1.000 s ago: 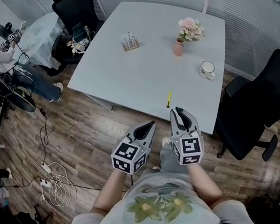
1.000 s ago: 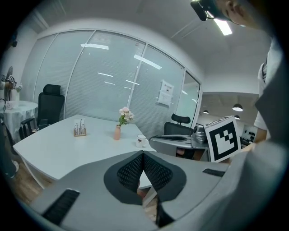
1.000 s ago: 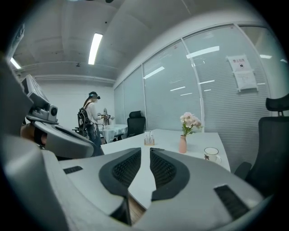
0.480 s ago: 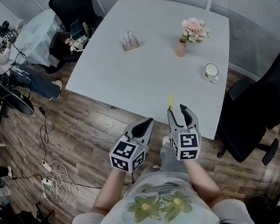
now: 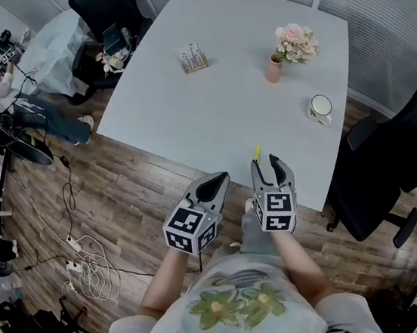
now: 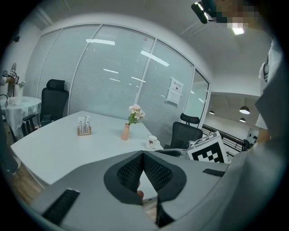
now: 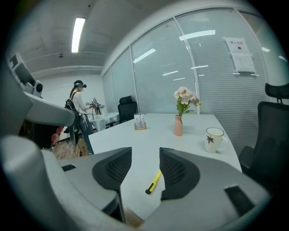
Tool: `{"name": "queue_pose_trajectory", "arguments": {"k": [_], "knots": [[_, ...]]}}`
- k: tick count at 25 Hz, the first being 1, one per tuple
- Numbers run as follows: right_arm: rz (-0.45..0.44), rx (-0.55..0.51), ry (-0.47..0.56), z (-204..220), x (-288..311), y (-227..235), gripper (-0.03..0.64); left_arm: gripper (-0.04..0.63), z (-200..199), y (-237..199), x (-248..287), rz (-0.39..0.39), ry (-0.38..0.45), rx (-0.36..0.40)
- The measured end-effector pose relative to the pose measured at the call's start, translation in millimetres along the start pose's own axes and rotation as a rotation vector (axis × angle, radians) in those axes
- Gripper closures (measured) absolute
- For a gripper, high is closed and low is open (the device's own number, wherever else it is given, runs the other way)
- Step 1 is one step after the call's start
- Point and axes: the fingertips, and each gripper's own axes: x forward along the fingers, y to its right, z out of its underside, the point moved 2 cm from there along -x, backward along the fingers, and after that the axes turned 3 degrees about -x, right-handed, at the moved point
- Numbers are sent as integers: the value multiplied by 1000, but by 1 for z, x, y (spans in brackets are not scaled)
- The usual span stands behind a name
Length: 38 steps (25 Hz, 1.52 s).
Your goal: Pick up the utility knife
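Utility knife on white table — wood floor.

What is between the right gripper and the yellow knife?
Nothing: the right gripper view shows only bare table between the utility knife and the right gripper, which has just been opening, with nothing in it.

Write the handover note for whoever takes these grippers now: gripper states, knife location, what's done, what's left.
Left gripper: shut, empty, short of the table's near edge.
Right gripper: jaws have just been opening and are now wide, nothing gripped, aimed at the knife.
Utility knife: flat on the table near its front edge, just ahead of the right gripper.
Done: the approach.
Left: close on the knife and lift it.
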Motion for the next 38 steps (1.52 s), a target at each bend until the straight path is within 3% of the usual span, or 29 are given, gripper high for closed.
{"name": "queue_pose_trajectory", "arguments": {"k": [26,38], "knots": [[42,-24,-271,95,77,13,422,594,22,-17,38,-16,-103,26],[42,-50,-358,116,92,13,422,594,30,-27,47,-22,-149,10]]}}
